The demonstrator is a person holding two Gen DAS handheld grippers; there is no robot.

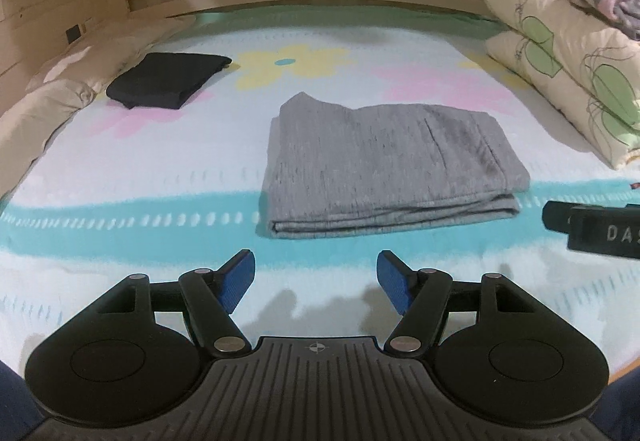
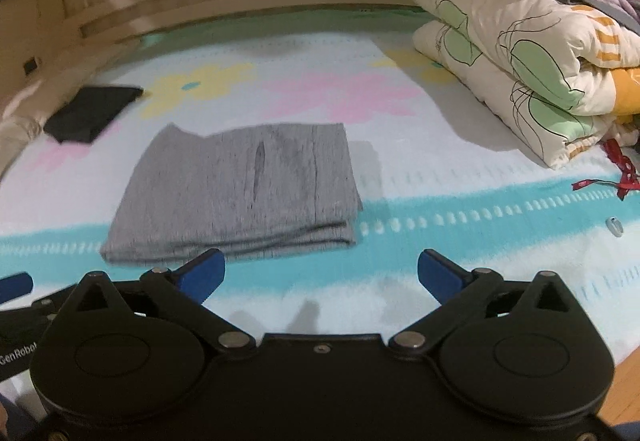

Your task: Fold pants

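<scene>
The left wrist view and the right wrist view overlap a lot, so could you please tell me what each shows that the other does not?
Only the left wrist view shows the open left gripper. Only the right wrist view shows the open right gripper, a red ribbon and a small white object. Both show the folded grey pants, a black garment, the quilt and the bed.
</scene>
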